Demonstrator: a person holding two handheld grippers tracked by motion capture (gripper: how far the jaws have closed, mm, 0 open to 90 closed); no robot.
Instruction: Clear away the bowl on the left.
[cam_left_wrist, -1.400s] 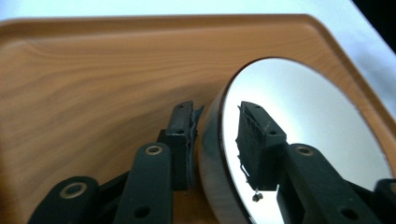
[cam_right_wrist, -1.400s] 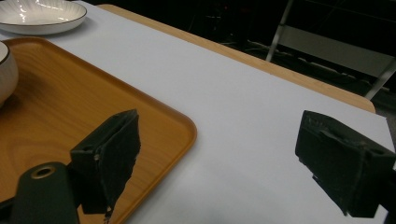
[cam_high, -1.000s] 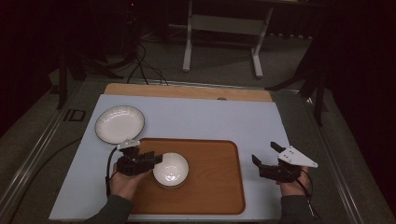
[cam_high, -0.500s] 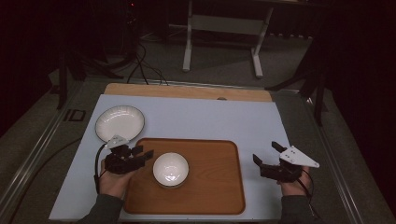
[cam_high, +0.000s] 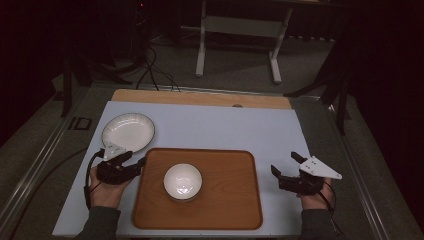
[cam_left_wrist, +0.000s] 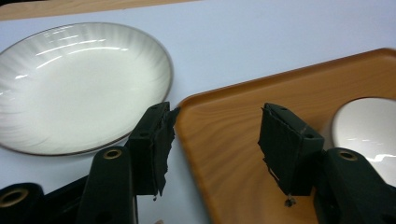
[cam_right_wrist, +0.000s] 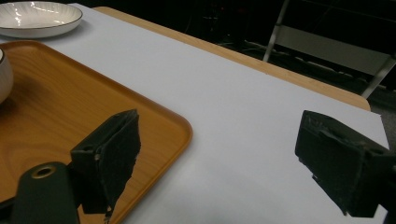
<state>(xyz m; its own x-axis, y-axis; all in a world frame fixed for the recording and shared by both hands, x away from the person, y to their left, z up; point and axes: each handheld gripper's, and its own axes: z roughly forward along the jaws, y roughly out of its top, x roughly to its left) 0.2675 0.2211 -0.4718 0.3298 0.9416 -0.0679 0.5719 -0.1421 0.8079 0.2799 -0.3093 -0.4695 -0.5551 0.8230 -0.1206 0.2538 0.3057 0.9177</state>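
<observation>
Just been opening at the left gripper (cam_high: 137, 159): jaws spread wide now, nothing pinched, only the near corner of the tray (cam_high: 225, 200) below the gap. Spread wide too at the right gripper (cam_high: 284, 162), empty, over bare mat just off the tray's right edge.

Ahead and to the left of the left gripper, close by: the plate (cam_high: 128, 132), flat on the mat, off the tray. To the right of the same gripper, a little apart: the bowl (cam_high: 183, 181), upright in the middle of the tray and untouched.

Judging both as glazed ceramic: stiff, fairly heavy for what they are, slick under the pads, liable to chip or crack if knocked or dropped. Probably a thin dark line around the plate's rim, though hard to confirm in this dim light.

For the plate, best to come in low and level at the nearest rim, one pad under the lip and one on the sloping inside, then squeeze firmly before lifting. No grabbing from above: too wide and too shallow. Expect sag at the far side, so keep it level and move slowly. For the bowl, pinch across the wall at the rim, one pad inside and one outside.
</observation>
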